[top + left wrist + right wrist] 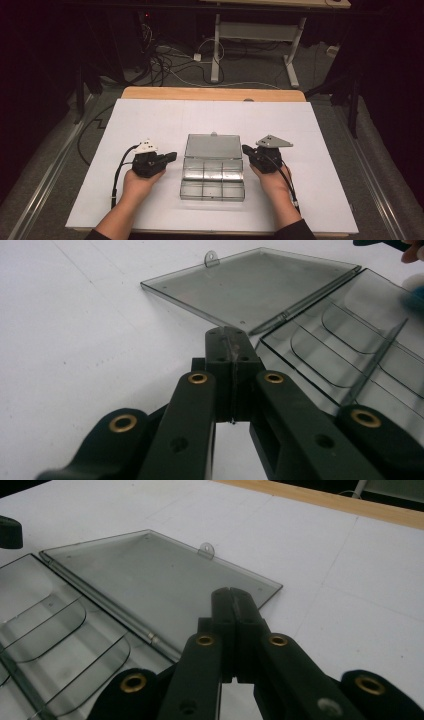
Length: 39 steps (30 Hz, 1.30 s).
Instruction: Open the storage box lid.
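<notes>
both closed, empty: left gripper (171, 156) and right gripper (246, 149) flank open clear box (213, 174).

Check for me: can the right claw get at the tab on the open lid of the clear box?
Probably yes. The right claw, jaws shut, sits beside the lid, and the tab stands free at its far edge with only bare white table around it.

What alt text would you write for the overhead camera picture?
A clear smoky plastic compartment box lies open on a white table, its flat lid folded back. A person's hands hold a shut black left gripper and a shut right gripper beside it.
</notes>
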Each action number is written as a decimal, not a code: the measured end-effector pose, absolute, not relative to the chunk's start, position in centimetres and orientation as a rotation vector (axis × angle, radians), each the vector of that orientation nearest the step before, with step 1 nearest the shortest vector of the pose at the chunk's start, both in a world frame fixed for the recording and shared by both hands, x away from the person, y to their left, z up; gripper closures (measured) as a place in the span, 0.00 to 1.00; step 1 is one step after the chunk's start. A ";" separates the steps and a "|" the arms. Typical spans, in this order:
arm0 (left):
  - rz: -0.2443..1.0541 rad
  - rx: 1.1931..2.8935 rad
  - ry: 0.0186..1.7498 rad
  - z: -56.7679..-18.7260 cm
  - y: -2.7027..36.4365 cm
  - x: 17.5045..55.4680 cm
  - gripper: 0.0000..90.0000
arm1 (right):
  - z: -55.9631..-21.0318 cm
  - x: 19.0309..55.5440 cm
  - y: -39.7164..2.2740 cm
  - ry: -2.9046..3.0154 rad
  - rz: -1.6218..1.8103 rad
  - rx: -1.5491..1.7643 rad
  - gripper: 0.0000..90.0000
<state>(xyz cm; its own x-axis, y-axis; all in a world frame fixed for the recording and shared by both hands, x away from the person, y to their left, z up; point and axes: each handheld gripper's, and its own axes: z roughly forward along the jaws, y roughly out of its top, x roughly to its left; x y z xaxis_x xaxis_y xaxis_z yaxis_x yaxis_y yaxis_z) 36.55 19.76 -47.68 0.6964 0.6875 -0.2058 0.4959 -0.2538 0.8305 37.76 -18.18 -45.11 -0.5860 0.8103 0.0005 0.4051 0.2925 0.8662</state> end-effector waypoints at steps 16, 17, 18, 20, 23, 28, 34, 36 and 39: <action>0.238 1.919 0.881 -47.9 20.9 31.0 0.97 | -45.8 33.3 -19.1 2.167 1.256 0.987 1.00; 0.242 1.925 0.881 -48.0 21.0 30.6 0.97 | -45.9 33.0 -19.2 2.170 1.252 0.986 1.00; 0.237 1.921 0.887 -48.1 21.2 30.3 0.97 | -46.0 32.7 -19.4 2.171 1.248 0.982 1.00; 0.230 1.914 0.890 -48.2 21.5 29.8 0.97 | -46.1 32.0 -19.8 2.175 1.251 0.986 1.00; 0.257 1.918 0.890 -48.3 21.8 29.5 0.97 | -46.4 30.8 -20.3 2.175 1.247 0.978 1.00; 0.290 1.979 0.866 -48.7 21.1 30.1 0.91 | -47.1 30.0 -20.6 2.190 1.250 0.997 1.00; 0.297 1.964 0.872 -48.7 21.2 30.4 0.75 | -47.5 30.2 -20.1 2.205 1.232 0.966 0.97; 0.301 1.957 0.881 -48.7 21.4 30.5 0.66 | -47.6 30.2 -20.2 2.199 1.227 0.964 0.94; 0.300 1.952 0.885 -48.7 21.5 30.6 0.56 | -47.4 30.1 -20.4 2.183 1.226 0.972 0.90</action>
